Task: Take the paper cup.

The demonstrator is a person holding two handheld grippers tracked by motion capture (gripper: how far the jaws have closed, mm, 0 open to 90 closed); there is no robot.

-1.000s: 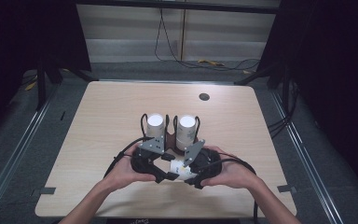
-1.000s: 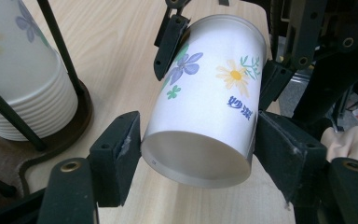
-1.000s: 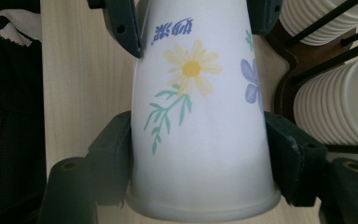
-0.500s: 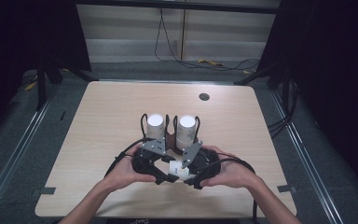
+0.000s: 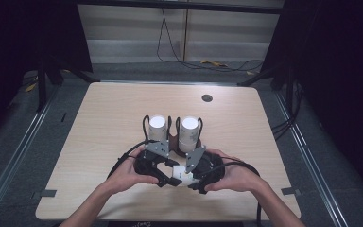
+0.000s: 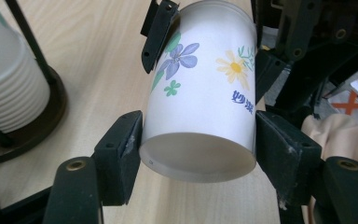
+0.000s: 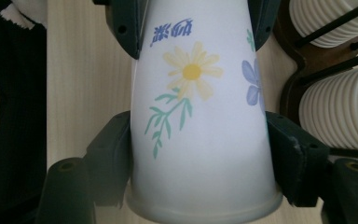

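We see both hands low at the near edge of the table [image 5: 99, 113], the grippers meeting nose to nose over one paper cup [image 5: 178, 174]. The cup lies on its side between them, just above the tabletop, white with a yellow daisy, a blue flower and blue print.

The left gripper [image 6: 198, 140] has its jaws clamped on the cup [image 6: 205, 102] near the base end; pads press both sides. Those jaws have just been closing, with the cup between them. The right gripper [image 7: 200, 149] clamps the same cup [image 7: 200, 116] near its rolled rim, pads tight on both sides. In each gripper view we see the other gripper's jaws farther up the cup, so it is held at both ends.

Just beyond the grippers, mid-table, stands a dark holder [image 5: 174, 142] with two upright stacks [image 5: 158, 127] of white cups side by side. From the left gripper view one stack [image 6: 9, 84] sits just beside the held cup, apart from it. A dark round hole [image 5: 207, 98] sits near the far edge.
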